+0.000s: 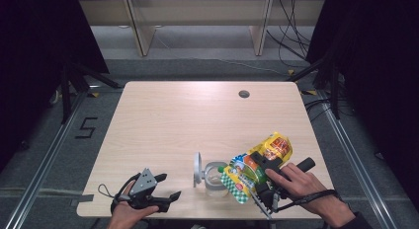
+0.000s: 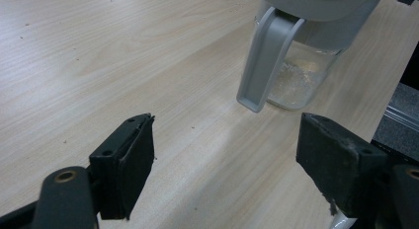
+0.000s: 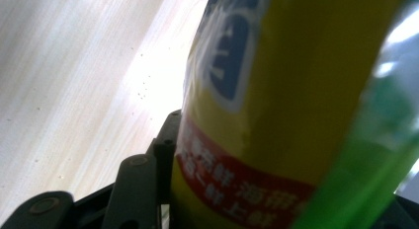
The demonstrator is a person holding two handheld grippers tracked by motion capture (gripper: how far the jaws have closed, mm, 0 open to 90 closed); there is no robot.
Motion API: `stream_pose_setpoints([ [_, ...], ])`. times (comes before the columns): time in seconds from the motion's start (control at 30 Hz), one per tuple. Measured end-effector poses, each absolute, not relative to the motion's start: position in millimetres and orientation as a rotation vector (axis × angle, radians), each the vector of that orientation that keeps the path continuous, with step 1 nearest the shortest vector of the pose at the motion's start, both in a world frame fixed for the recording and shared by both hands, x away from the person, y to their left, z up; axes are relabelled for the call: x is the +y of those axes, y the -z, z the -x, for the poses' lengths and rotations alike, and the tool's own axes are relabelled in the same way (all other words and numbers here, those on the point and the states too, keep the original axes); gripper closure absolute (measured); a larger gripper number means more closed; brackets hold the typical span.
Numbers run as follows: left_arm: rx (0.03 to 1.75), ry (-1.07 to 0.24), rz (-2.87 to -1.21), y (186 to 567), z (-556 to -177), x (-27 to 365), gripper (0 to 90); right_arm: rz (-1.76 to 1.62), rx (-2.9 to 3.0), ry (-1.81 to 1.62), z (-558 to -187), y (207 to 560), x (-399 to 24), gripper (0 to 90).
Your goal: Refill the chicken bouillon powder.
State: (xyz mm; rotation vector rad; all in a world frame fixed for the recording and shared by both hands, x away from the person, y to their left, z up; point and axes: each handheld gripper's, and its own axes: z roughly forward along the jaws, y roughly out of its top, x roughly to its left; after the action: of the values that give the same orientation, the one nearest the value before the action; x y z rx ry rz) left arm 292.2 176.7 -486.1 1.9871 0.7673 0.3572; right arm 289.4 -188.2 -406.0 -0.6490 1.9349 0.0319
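The right gripper (image 1: 260, 175) is closed on a yellow and green snack bag (image 1: 257, 166), its jaws pressing the bag's sides. The bag is tilted, its lower end over the mouth of a clear glass jar (image 1: 216, 178) standing near the table's (image 1: 173, 115) near edge, right of centre. The jar's grey lid (image 1: 197, 168) stands open on its left side. Further left, the left gripper (image 1: 165, 192) rests near the near edge, jaws wide apart and holding nothing, pointing toward the jar.

even overhead light, dark surroundings
the table (image 1: 163, 120) is brightly lit with soft shadows; glare whitens its wood in the right gripper view, where the packet (image 3: 276, 91) blurs.
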Motion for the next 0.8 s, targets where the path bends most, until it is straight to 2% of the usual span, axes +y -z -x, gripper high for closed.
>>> stream_pose_setpoints([
  [0.8, 0.767, -0.359, -1.989, 486.1, -292.2, 176.5, 21.9, 0.75, 1.844, 0.112, -290.4, 396.1, -182.9, 53.0],
])
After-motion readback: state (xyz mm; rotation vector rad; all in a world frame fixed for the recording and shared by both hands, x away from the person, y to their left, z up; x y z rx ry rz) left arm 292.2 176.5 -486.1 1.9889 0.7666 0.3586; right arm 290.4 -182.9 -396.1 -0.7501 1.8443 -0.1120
